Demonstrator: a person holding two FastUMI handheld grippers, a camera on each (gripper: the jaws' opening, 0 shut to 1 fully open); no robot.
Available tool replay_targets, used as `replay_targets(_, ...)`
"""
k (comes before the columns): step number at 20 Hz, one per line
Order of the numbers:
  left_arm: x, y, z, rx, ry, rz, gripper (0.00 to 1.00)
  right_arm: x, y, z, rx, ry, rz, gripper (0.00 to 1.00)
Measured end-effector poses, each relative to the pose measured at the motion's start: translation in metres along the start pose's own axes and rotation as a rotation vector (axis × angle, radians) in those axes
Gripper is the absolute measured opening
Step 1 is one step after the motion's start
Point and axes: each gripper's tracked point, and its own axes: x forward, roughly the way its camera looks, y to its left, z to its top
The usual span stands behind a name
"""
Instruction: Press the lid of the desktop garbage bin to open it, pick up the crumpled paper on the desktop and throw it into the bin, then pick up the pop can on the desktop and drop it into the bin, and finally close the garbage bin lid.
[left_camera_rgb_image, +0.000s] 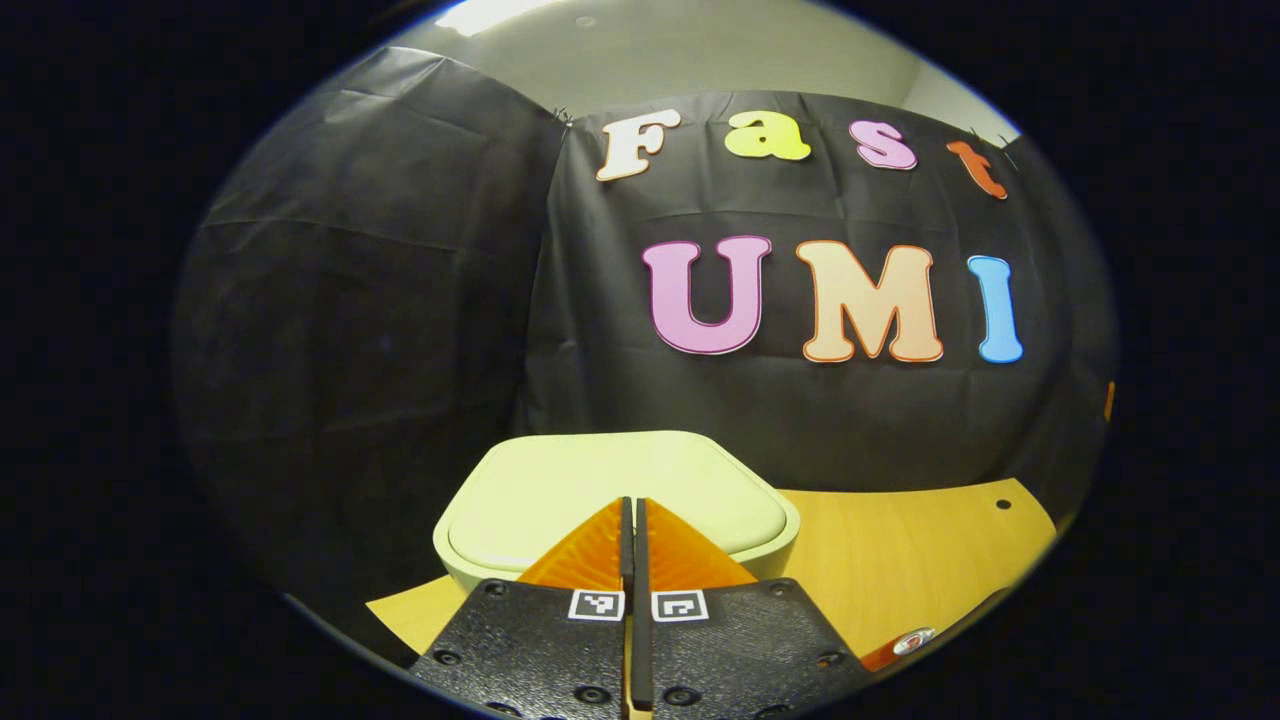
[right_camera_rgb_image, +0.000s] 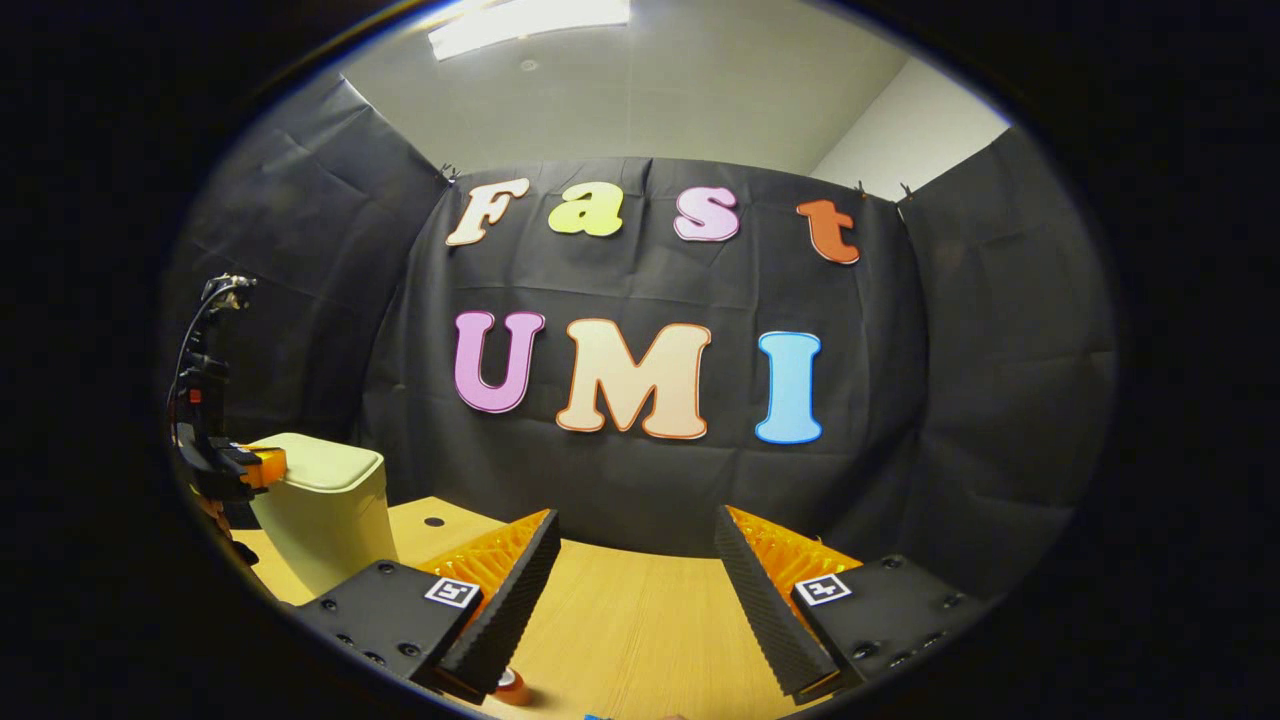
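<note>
left gripper (left_camera_rgb_image: 634, 520): fingers closed together, empty, tips over the near edge of the bin lid (left_camera_rgb_image: 620, 485) | right gripper (right_camera_rgb_image: 635, 560): spread wide, empty, above the desk (right_camera_rgb_image: 620, 620) | pop can (right_camera_rgb_image: 512, 686): near desk edge | bin (right_camera_rgb_image: 320, 510): far-left corner, lid down | risk: an edge press may tip the bin rather than release the lid

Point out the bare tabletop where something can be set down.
Bare wood lies right of the bin, toward the back cloth wall, and ahead between the right gripper fingers. The bin corner is crowded: the left gripper sits shut at its lid.
</note>
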Motion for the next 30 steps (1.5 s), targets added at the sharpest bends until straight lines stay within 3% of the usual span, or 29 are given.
replay_targets(4, -0.004, -0.006, 0.017, 0.032, -0.033, -0.01, 0.0, 0.007, -0.004, -0.022, 0.031, 0.061, 0.005, 1.0)
replay_targets(6, -0.01, -0.014, 0.033, 0.055, -0.076, -0.043, 0.07, 0.012, -0.006, -0.039, 0.042, 0.111, 0.01, 0.98)
replay_targets(10, -0.019, -0.034, 0.054, 0.081, -0.125, -0.095, 0.76, 0.017, -0.006, -0.089, 0.01, 0.226, 0.039, 0.98)
replay_targets(11, -0.022, -0.035, 0.057, 0.077, -0.136, -0.099, 0.83, 0.018, -0.005, -0.107, -0.009, 0.258, 0.055, 0.98)
replay_targets(14, -0.03, -0.043, 0.065, 0.071, -0.148, -0.11, 0.91, 0.012, -0.005, -0.172, -0.064, 0.403, 0.091, 0.99)
replay_targets(19, -0.049, -0.037, 0.083, 0.103, -0.194, -0.083, 0.93, -0.011, 0.0, -0.27, -0.074, 0.661, 0.167, 0.99)
replay_targets(25, -0.068, -0.028, 0.104, 0.093, -0.224, -0.062, 0.94, -0.034, 0.002, -0.331, -0.037, 0.863, 0.199, 0.99)
replay_targets(29, -0.075, -0.022, 0.113, 0.113, -0.246, -0.049, 0.93, -0.047, 0.001, -0.349, -0.051, 0.919, 0.206, 0.97)
replay_targets(30, -0.075, -0.023, 0.114, 0.116, -0.246, -0.05, 0.92, -0.049, 0.003, -0.353, -0.048, 0.938, 0.219, 0.91)
